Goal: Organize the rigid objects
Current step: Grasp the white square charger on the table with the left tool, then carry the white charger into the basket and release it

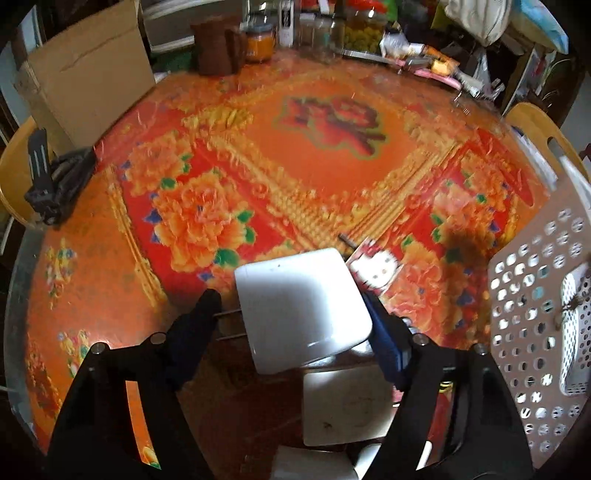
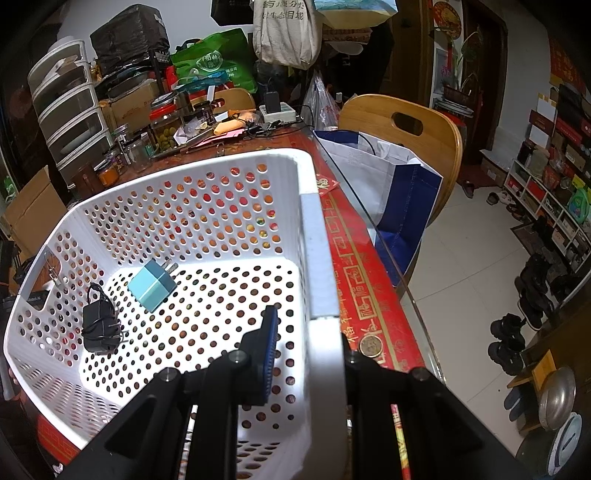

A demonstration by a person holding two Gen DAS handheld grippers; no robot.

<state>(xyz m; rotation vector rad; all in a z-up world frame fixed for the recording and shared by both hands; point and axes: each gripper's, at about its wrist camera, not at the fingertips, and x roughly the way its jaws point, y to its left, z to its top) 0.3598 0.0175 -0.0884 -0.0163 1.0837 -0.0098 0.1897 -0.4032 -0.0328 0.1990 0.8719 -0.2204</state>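
Observation:
In the left wrist view my left gripper (image 1: pixel 291 310) is shut on a white plug adapter (image 1: pixel 301 308), whose two metal prongs point left, held above the red flowered table (image 1: pixel 258 177). The white perforated basket (image 1: pixel 535 332) stands to the right of it. In the right wrist view my right gripper (image 2: pixel 308 317) is shut on the basket's right rim (image 2: pixel 321 295), one finger (image 2: pixel 267 343) inside the basket. Inside the basket lie a light blue plug cube (image 2: pixel 153 286) and a black adapter with its cord (image 2: pixel 98 321).
A Hello Kitty card (image 1: pixel 375 267) lies on the table behind the white adapter. A cardboard box (image 1: pixel 88 81) and a black object (image 1: pixel 55 184) sit at the left; jars and clutter (image 1: pixel 332 33) line the far edge. A wooden chair with a bag (image 2: pixel 402 147) stands right of the table.

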